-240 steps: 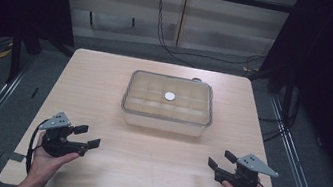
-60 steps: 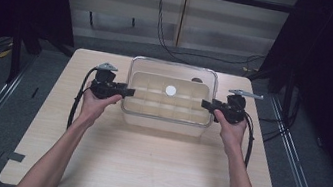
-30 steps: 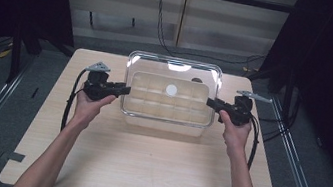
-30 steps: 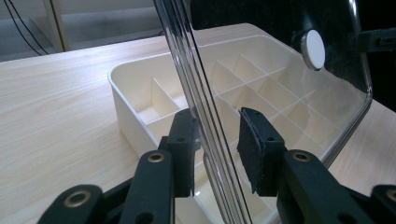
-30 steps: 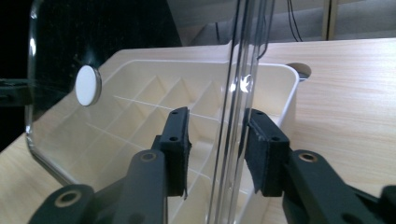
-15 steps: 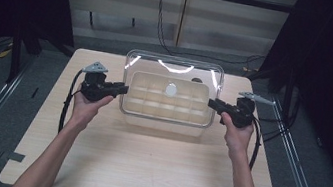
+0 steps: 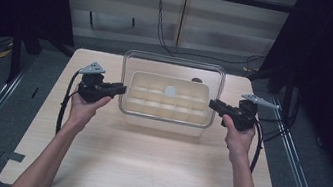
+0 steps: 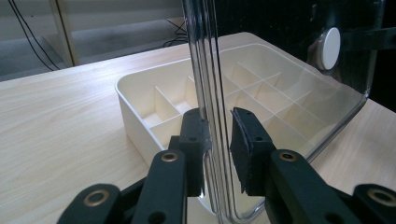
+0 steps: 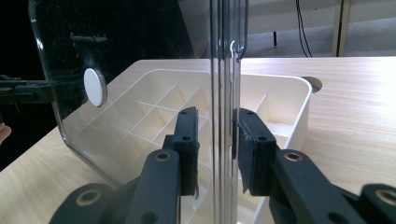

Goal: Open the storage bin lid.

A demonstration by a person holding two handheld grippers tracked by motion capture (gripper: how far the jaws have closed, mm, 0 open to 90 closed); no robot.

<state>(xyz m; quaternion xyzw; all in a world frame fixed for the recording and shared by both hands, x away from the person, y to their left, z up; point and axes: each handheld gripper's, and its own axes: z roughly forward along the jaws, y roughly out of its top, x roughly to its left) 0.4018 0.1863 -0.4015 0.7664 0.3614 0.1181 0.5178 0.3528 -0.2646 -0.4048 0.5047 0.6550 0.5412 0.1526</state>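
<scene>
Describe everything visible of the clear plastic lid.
The clear rectangular plastic lid has rounded corners, a ridged rim and a white round disc at its middle. It is lifted off the cream divided box, tilted above it. The left hand-held gripper and right hand-held gripper clamp its two short edges.

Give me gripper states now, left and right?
Left gripper: closed on the clear lid, at its left edge.
Right gripper: closed on the same lid, at its right edge.
</scene>
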